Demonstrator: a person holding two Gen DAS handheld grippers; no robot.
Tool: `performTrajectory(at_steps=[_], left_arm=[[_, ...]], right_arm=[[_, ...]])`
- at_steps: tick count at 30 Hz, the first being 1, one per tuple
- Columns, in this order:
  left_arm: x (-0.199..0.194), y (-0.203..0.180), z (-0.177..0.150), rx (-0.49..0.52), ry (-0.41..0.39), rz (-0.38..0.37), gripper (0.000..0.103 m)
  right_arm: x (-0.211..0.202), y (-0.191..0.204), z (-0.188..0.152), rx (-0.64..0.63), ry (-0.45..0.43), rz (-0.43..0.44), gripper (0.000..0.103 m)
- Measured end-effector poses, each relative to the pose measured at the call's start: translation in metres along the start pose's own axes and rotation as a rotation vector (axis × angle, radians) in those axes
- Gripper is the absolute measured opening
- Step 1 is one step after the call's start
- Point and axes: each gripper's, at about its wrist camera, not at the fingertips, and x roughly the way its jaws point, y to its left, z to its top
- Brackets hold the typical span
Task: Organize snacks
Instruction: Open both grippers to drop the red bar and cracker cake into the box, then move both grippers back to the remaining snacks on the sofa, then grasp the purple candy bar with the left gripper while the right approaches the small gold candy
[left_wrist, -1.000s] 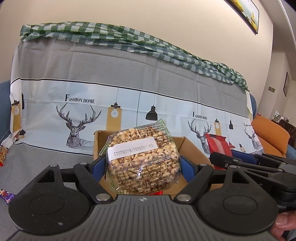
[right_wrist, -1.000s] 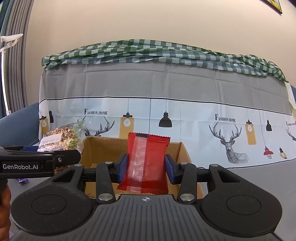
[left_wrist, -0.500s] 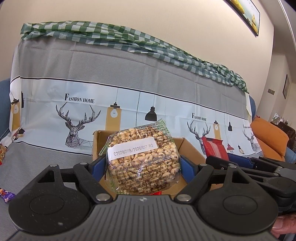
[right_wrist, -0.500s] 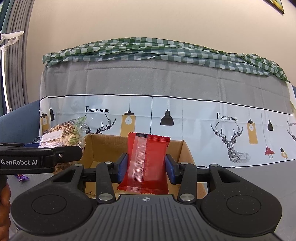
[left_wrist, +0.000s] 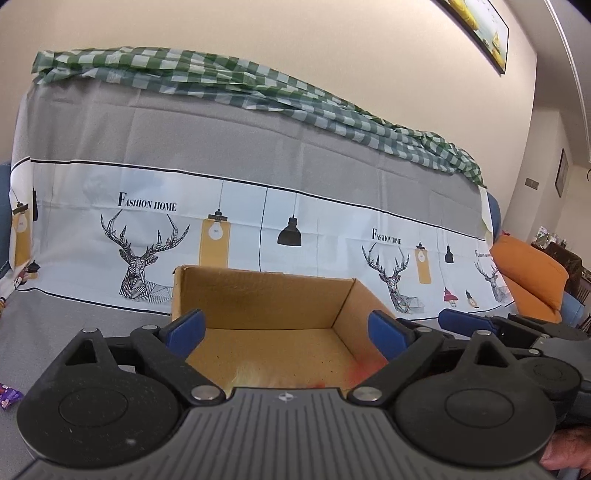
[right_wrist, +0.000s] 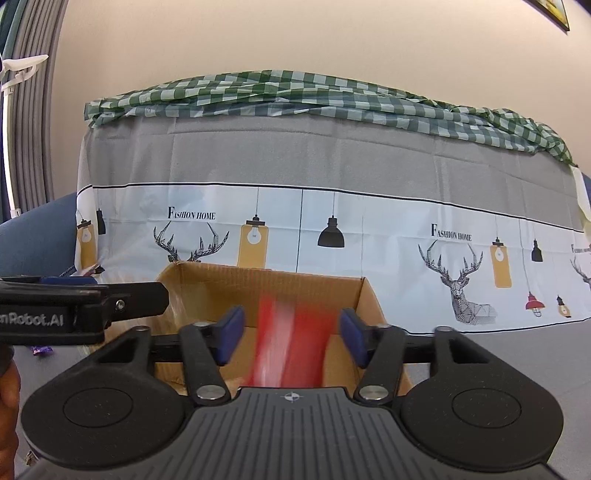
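Note:
An open cardboard box (left_wrist: 266, 299) sits on the cloth-covered seat right in front of both grippers. My left gripper (left_wrist: 286, 332) hangs over it, jaws opening wide with nothing between them. A pale blur of the peanut bag (left_wrist: 255, 374) shows low inside the box. My right gripper (right_wrist: 291, 336) is also over the box (right_wrist: 207, 291), its jaws opening. The red snack packet (right_wrist: 291, 343) is a falling blur between its pads, touching neither. Each gripper appears at the edge of the other's view: the right gripper (left_wrist: 498, 325) and the left gripper (right_wrist: 81, 306).
A grey and white printed cloth (left_wrist: 258, 162) covers the sofa back, with a green checked cloth (left_wrist: 229, 81) bunched along its top. A purple candy wrapper (left_wrist: 7, 397) lies on the seat at left. An orange cushion (left_wrist: 532, 280) sits at right.
Both grippers opened. The peanut bag left the left jaws and dropped into the box. The red packet slipped free of the right pads and is falling.

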Motion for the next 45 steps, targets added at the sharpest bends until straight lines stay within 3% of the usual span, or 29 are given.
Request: performTrajectory(at_steps=[8, 10, 12, 15, 18, 22, 24, 25, 26, 28, 30, 32, 38, 40, 43, 44, 45], left_arm=[[-0.002, 0.009, 0.001, -0.019, -0.050, 0.064, 0.096], [-0.003, 0.015, 0.001, -0.021, -0.039, 0.082, 0.087], [-0.004, 0.024, 0.000, -0.040, -0.021, 0.087, 0.065], [-0.011, 0.041, -0.001, -0.074, 0.002, 0.095, 0.043], [-0.021, 0.061, 0.000, -0.108, 0.018, 0.131, 0.032], [-0.035, 0.093, 0.000, -0.174, 0.042, 0.217, 0.031], [-0.042, 0.113, 0.000, -0.231, 0.056, 0.269, 0.031], [-0.045, 0.123, 0.000, -0.264, 0.064, 0.295, 0.031], [-0.047, 0.134, 0.000, -0.298, 0.075, 0.322, 0.031], [-0.049, 0.160, -0.001, -0.382, 0.100, 0.390, 0.033], [-0.046, 0.191, -0.006, -0.490, 0.148, 0.463, 0.052], [-0.041, 0.220, -0.014, -0.607, 0.198, 0.513, 0.059], [-0.025, 0.276, -0.034, -0.875, 0.267, 0.575, 0.062], [-0.017, 0.284, -0.036, -0.908, 0.277, 0.577, 0.062], [-0.001, 0.286, -0.034, -0.880, 0.312, 0.604, 0.062], [0.003, 0.284, -0.034, -0.853, 0.327, 0.632, 0.060], [0.007, 0.283, -0.034, -0.815, 0.342, 0.670, 0.049]], right_arm=[[0.002, 0.000, -0.001, 0.014, 0.007, -0.002, 0.066], [0.003, 0.001, 0.000, 0.025, 0.010, -0.001, 0.066], [0.004, 0.003, 0.001, 0.041, 0.016, 0.002, 0.066], [0.005, 0.010, 0.003, 0.071, 0.022, 0.013, 0.066], [0.006, 0.021, 0.005, 0.112, 0.032, 0.033, 0.066], [0.007, 0.039, 0.007, 0.181, 0.044, 0.080, 0.063], [0.005, 0.051, 0.009, 0.202, 0.036, 0.104, 0.042], [0.002, 0.057, 0.010, 0.212, 0.019, 0.114, 0.027], [-0.002, 0.062, 0.012, 0.222, -0.009, 0.123, 0.022], [-0.011, 0.074, 0.015, 0.224, -0.065, 0.150, 0.022], [-0.014, 0.085, 0.017, 0.215, -0.083, 0.191, 0.023], [-0.011, 0.096, 0.017, 0.203, -0.059, 0.237, 0.023], [0.000, 0.115, 0.022, 0.196, -0.021, 0.296, 0.033], [0.006, 0.117, 0.022, 0.215, -0.005, 0.301, 0.035], [0.017, 0.117, 0.020, 0.244, 0.031, 0.302, 0.036], [0.021, 0.118, 0.019, 0.254, 0.044, 0.304, 0.036], [0.024, 0.119, 0.018, 0.260, 0.053, 0.306, 0.036]])
